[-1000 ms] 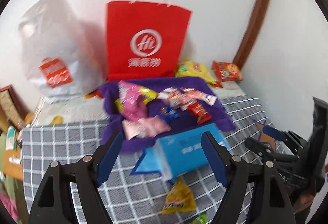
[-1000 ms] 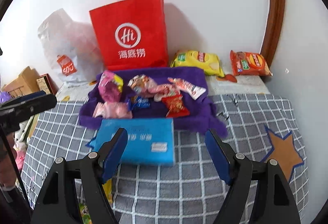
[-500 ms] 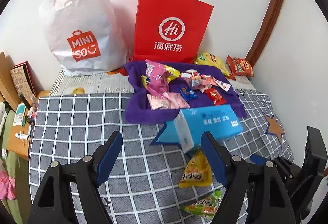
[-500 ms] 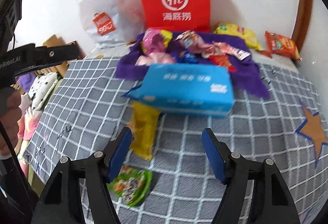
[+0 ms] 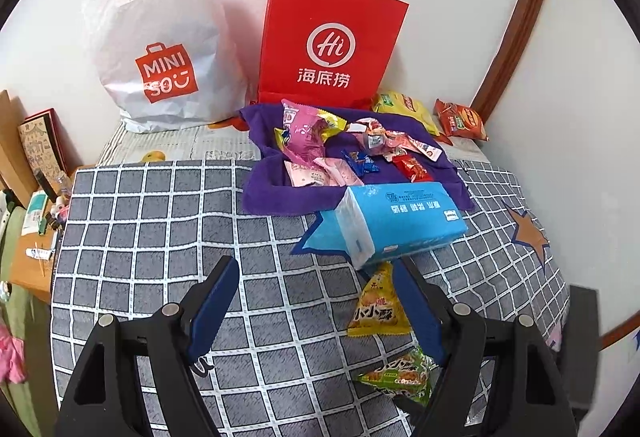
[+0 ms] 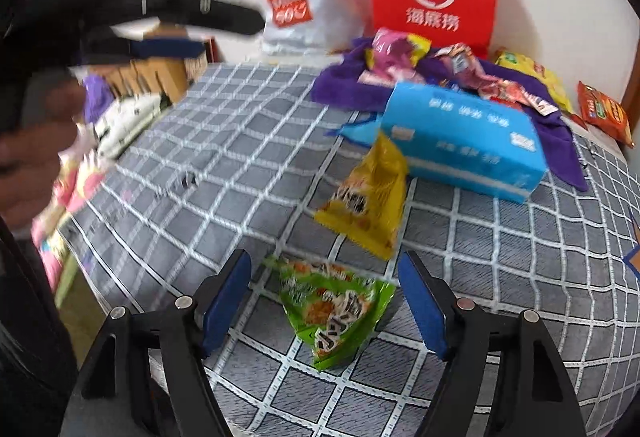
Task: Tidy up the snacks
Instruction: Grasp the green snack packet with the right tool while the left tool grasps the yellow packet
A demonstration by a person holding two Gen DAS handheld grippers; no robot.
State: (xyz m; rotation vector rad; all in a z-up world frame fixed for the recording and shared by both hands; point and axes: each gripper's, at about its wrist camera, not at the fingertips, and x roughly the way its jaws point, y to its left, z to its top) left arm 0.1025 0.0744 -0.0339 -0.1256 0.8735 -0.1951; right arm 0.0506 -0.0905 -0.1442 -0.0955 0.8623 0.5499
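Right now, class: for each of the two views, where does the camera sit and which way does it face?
Left wrist: on the left tool, angled down across the checked cloth toward the red bag; its own fingers show.
Right wrist: on the right tool, jaws opening, the green packet between them, unpressed; the left tool and a hand show.
Shared: blue tissue pack, yellow packet.

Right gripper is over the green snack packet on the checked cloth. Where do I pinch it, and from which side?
Come down from above, as the right gripper now points. Its jaws are opening, and the green packet lies between its fingers untouched. The packet is a puffed triangle lying loose, clear of the yellow packet. Pinch across its wide middle, not the thin sealed tips.
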